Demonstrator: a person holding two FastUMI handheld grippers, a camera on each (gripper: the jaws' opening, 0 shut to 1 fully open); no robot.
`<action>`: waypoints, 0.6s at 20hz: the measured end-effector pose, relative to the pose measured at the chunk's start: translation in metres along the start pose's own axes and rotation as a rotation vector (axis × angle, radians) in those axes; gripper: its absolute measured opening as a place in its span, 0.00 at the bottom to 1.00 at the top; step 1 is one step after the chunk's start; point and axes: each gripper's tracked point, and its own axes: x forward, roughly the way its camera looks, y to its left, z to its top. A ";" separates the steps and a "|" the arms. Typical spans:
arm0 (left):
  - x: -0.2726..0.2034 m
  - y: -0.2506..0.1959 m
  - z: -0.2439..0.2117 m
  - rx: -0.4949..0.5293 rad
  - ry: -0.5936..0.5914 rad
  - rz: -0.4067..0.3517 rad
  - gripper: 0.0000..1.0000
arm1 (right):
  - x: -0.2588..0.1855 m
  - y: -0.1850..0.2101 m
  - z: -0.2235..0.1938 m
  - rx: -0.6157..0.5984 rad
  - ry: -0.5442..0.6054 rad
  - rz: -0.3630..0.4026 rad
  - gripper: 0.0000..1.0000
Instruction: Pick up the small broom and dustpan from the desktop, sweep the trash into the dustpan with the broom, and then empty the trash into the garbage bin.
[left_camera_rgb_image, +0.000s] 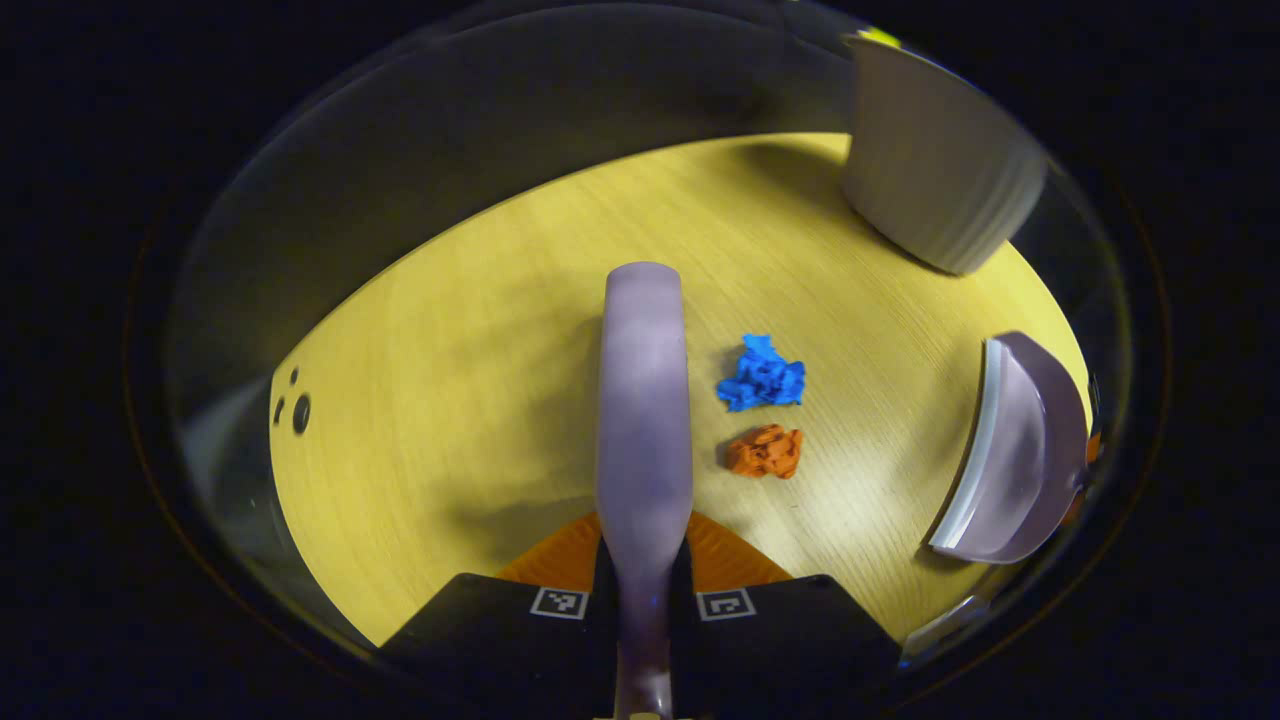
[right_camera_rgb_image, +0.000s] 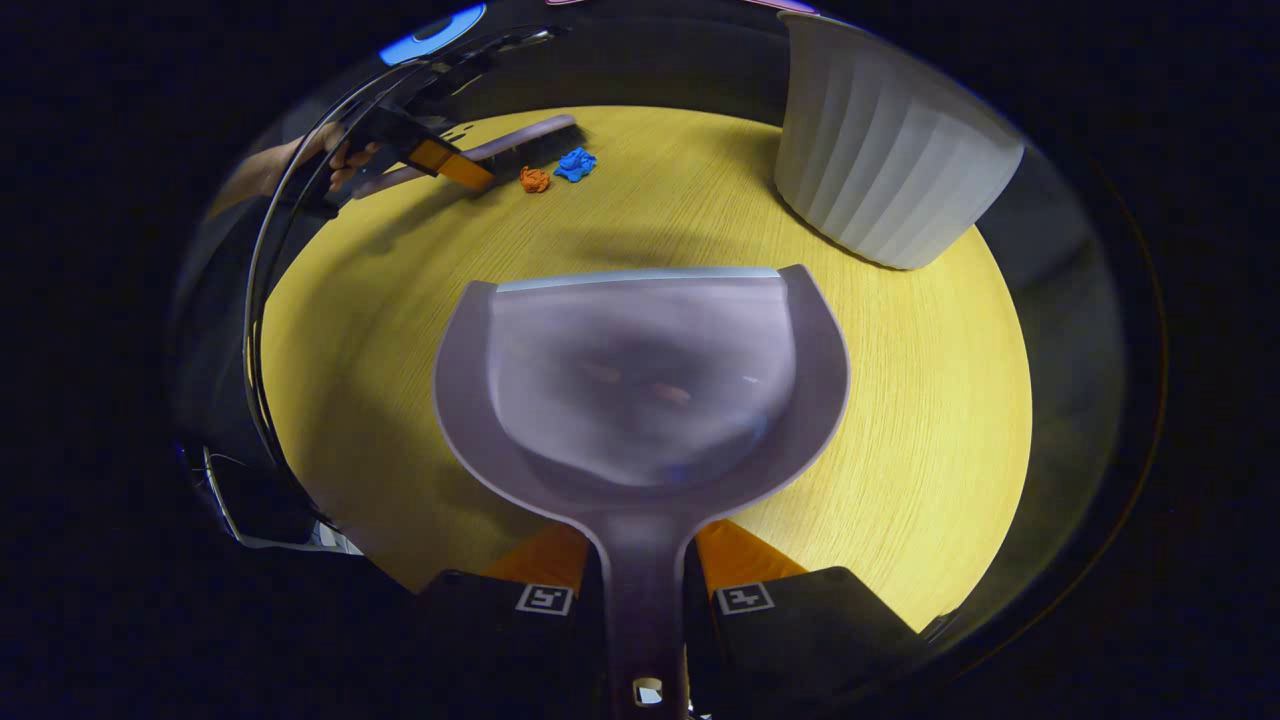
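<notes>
Pickup is looking finished, judged from how both tools are sitting in the grippers. The left gripper (left_camera_rgb_image: 643, 590) is clamping the pale lilac plastic handle of the small broom (left_camera_rgb_image: 645, 400), fingers pressing on either side, and in the right gripper view the broom's dark bristles are resting on the yellow wood-grain desktop (right_camera_rgb_image: 900, 420) just beside the trash. The right gripper (right_camera_rgb_image: 645, 600) is clamping the stem of the lilac plastic dustpan (right_camera_rgb_image: 640, 380), whose pale front lip is pointing toward the far side of the table; the pan is looking empty. Trash is lying loose on the desktop: a crumpled blue paper ball (left_camera_rgb_image: 762, 375) and, nearer, a crumpled orange paper ball (left_camera_rgb_image: 765, 451), both just right of the broom in the left gripper view and well apart from the dustpan. The white ribbed garbage bin (right_camera_rgb_image: 885, 160) is standing at the far right of the table. Sweeping seems not yet done, so bringing the dustpan close, pushing both balls in and tipping them into the bin are all remaining.
</notes>
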 end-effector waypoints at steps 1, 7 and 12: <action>0.002 -0.006 0.003 0.053 0.008 -0.022 0.25 | 0.001 -0.001 -0.001 -0.010 0.004 0.001 0.37; -0.004 -0.016 0.018 0.256 0.032 -0.108 0.25 | 0.001 0.003 0.002 -0.061 -0.003 0.009 0.37; -0.014 -0.022 0.016 0.212 0.062 -0.240 0.25 | 0.009 0.006 0.005 -0.089 -0.006 0.013 0.37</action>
